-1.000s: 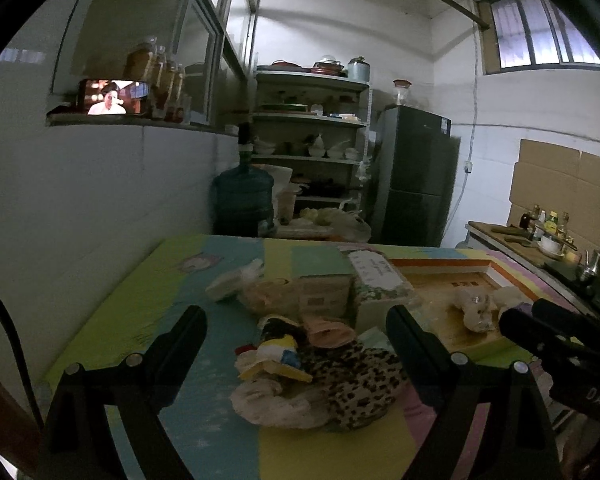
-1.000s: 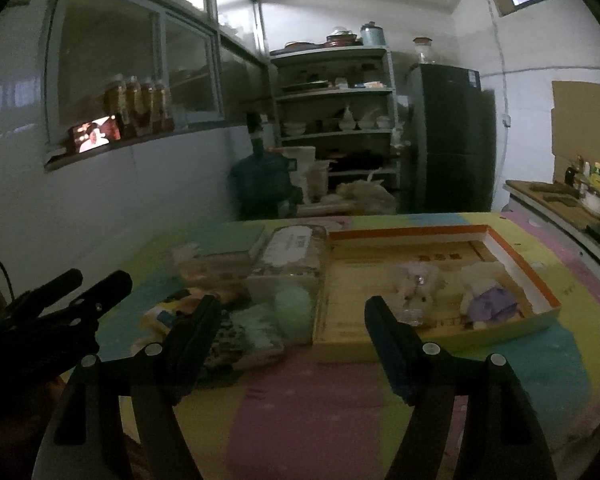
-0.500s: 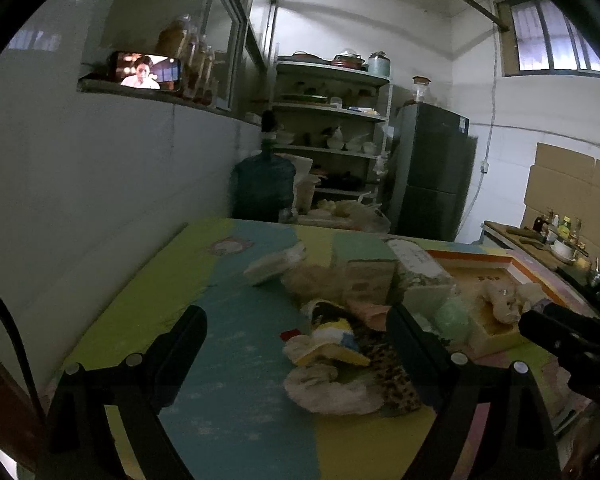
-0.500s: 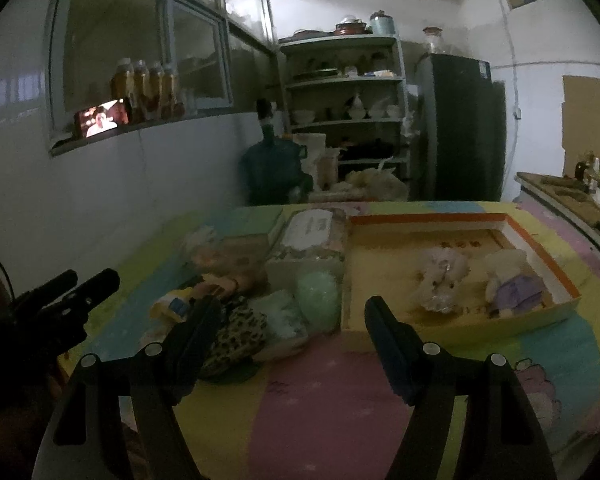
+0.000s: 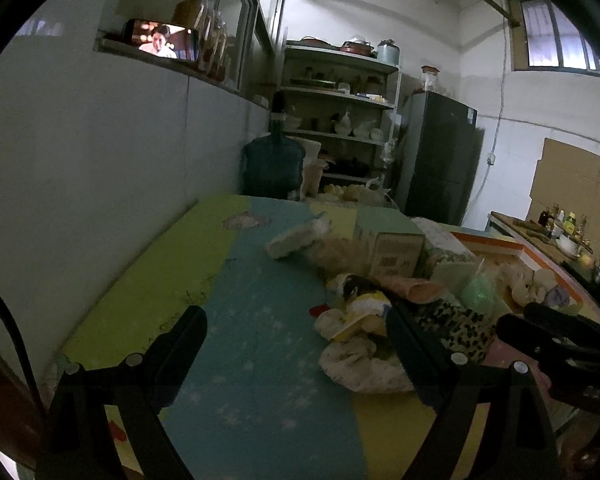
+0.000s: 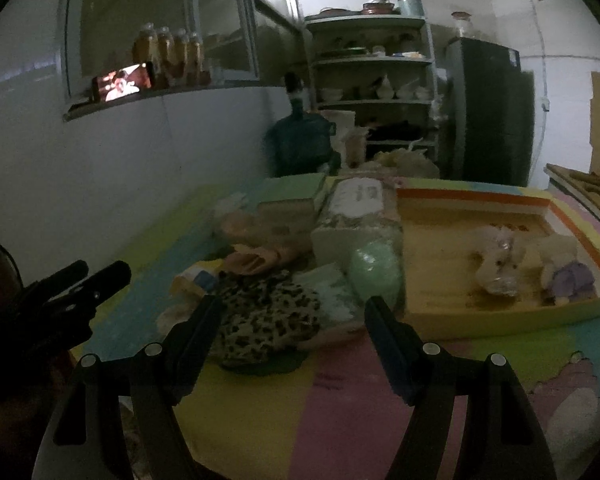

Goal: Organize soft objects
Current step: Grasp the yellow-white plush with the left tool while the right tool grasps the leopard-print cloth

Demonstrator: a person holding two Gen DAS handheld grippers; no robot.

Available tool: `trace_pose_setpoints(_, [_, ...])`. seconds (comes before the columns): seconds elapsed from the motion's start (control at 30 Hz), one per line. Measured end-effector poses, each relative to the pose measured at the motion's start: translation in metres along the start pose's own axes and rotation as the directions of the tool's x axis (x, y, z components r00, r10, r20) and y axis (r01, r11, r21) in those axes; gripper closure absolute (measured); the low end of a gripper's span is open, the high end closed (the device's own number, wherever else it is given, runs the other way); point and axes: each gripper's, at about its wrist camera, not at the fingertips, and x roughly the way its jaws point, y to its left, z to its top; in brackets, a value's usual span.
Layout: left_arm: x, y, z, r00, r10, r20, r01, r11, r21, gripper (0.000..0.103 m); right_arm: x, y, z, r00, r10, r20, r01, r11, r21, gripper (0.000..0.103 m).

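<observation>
Leopard-print cloth tops the blurred pile just left of the orange-rimmed tray, its lower edge hidden by the right gripper. Both it and the left gripper gape empty.

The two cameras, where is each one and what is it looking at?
Left wrist: on the left gripper, facing the table's left side and the soft pile; its fingers show.
Right wrist: on the right gripper, facing the leopard-print cloth and orange-rimmed tray; its fingers show.
Shared: leopard-print cloth, tray, shelves.
</observation>
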Motion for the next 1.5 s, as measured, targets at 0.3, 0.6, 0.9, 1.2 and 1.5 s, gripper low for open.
trace_pose_setpoints(0.3, [0.008,0.008,-0.003,1.000,-0.012,-0.015,0.012,1.000,-0.008,0.011,0.029,0.015,0.002,1.000,0.004,-0.027,-0.006,0.999,-0.051,0.027])
trace_pose_setpoints(0.6, [0.018,0.018,-0.002,1.000,-0.012,-0.029,0.011,1.000,-0.023,0.011,0.049,0.020,0.005,0.999,-0.021,-0.039,0.017,0.995,-0.096,0.035])
trace_pose_setpoints(0.9, [0.028,0.023,-0.001,0.998,-0.029,-0.048,0.027,0.999,-0.034,0.011,0.066,0.017,-0.003,0.991,-0.026,-0.129,0.014,0.995,-0.097,0.083])
trace_pose_setpoints(1.2, [0.039,-0.008,0.011,0.992,-0.113,-0.062,0.114,0.993,0.022,0.011,0.041,0.001,-0.002,0.996,0.018,-0.093,-0.020,1.000,-0.022,0.091])
trace_pose_setpoints(1.5, [0.082,-0.050,0.015,0.977,-0.111,-0.181,0.132,0.985,0.110,0.032,0.007,-0.017,0.003,1.000,0.002,-0.022,-0.002,1.000,0.014,0.091])
